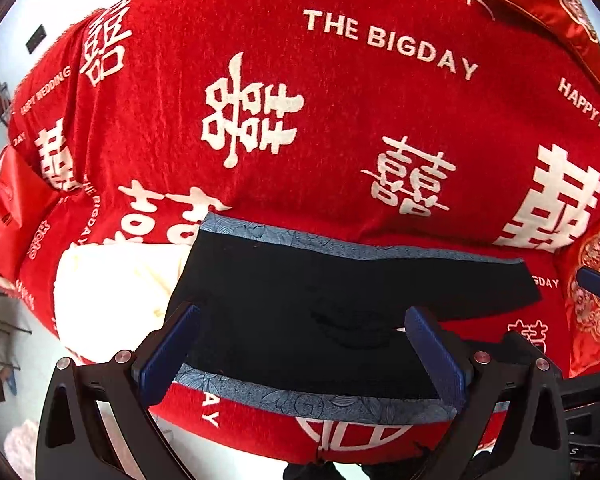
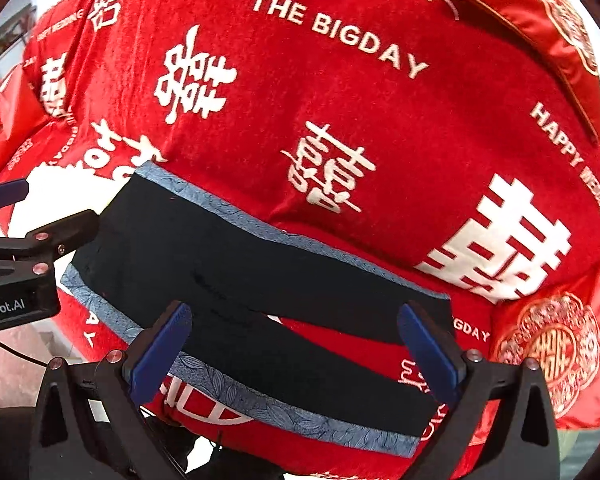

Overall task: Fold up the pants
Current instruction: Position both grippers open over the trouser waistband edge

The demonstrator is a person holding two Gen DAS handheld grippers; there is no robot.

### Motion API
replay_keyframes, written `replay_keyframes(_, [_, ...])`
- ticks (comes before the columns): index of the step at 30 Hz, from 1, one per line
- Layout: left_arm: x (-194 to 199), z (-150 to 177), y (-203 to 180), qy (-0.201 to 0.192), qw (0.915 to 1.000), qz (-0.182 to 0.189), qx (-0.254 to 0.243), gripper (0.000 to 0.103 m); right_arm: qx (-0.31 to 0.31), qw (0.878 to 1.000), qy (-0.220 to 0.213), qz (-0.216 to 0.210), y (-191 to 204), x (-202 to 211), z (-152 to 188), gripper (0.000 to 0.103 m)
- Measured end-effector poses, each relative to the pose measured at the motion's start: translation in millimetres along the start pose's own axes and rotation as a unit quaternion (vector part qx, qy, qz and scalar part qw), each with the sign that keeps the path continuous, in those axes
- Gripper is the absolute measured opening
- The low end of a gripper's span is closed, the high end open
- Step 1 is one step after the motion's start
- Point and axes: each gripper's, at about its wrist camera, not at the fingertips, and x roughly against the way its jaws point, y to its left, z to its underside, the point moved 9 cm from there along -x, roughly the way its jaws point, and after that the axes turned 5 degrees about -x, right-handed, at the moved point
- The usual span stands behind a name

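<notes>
Two spread black legs, blue-trimmed pants point(image 2: 236, 280)

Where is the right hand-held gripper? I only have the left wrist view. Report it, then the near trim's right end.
Observer: The right hand-held gripper is open, its fingers spread wide over the black pants, gripping nothing.
Operator: Now the trim.
Observer: The near blue trim runs unbroken to the leg's right end, flat on the red blanket.
Operator: Report my own side.
Observer: Your left hand-held gripper is at the pants' left end; its body reads Robot.AI.
</notes>
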Motion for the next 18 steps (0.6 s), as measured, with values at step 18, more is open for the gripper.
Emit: replay_keyframes(18, [-14.9, 24.3, 1.7, 0.072, 0.994, -0.079, 0.024, 0.102, 0.047, 0.995, 0.032, -0.079, 3.4, -36.6, 17.7, 0.103])
